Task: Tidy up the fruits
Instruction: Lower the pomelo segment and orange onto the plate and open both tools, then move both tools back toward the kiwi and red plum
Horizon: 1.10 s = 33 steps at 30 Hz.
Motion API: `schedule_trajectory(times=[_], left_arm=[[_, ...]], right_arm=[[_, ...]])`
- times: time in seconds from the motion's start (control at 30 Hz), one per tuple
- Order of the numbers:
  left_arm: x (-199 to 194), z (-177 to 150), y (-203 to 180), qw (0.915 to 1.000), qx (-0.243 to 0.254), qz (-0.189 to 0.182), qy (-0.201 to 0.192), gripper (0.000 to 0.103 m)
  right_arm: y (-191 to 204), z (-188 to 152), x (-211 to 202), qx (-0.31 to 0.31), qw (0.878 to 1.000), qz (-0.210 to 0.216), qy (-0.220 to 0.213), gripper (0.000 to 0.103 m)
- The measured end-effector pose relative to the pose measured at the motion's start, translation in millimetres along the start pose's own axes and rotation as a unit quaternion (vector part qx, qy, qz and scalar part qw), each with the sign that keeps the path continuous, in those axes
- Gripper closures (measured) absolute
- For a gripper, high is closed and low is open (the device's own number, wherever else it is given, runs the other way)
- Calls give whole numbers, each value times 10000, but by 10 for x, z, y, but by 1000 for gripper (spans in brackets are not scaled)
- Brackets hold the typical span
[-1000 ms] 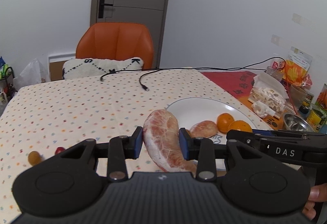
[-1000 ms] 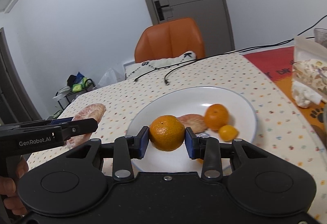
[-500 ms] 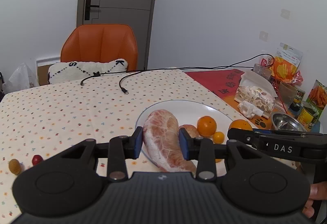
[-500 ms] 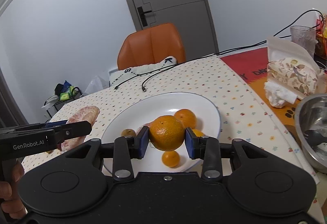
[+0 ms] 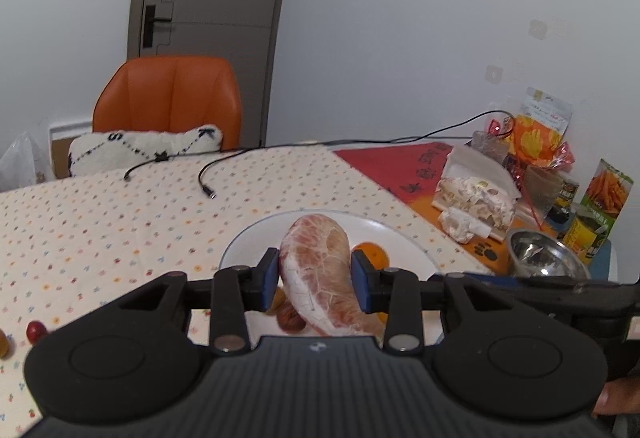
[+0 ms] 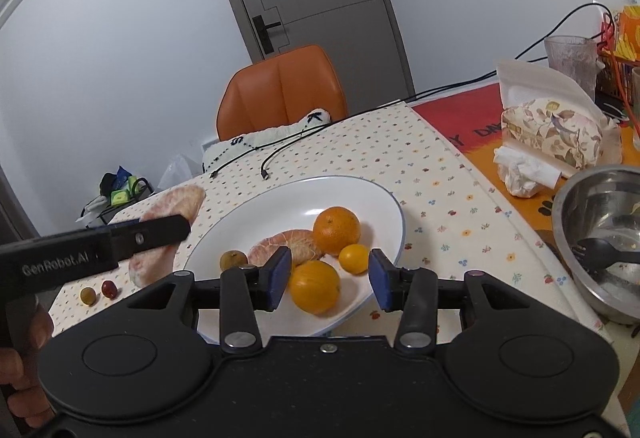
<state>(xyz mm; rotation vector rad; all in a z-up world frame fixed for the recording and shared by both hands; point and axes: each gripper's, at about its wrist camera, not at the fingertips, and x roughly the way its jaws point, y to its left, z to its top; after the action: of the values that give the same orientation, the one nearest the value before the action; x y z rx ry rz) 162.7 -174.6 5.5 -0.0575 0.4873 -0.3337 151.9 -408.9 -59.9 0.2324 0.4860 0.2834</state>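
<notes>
The left gripper (image 5: 315,280) pinches a pomelo wedge (image 5: 320,270) at lower centre of its view, held over the white plate (image 5: 404,242). The right gripper (image 6: 329,280) has its jaws spread, apart from an orange (image 6: 314,287) that lies between them on the plate's near edge at lower centre. Behind it on the plate lie another orange (image 6: 336,230), a kumquat (image 6: 353,258), a second wedge (image 6: 286,244) and a brown fruit (image 6: 233,260).
</notes>
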Motion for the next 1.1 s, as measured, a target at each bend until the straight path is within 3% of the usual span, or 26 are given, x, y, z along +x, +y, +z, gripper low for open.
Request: schedule_trajectory(times=[0.13,0.77,1.1], left_arm=[[-76,34,31,9997,-65,70,-222,62],[-378,-60,504,9968,-476,626,-109,27],[-612,-157,839,9924,-616,1069,31,22]], right_arm=[[26,-20,12,-9,10000,74,35,59],[338,-68,58,-80,9991,408,87,53],[690,-96,185,-205,9967,773,152,50]])
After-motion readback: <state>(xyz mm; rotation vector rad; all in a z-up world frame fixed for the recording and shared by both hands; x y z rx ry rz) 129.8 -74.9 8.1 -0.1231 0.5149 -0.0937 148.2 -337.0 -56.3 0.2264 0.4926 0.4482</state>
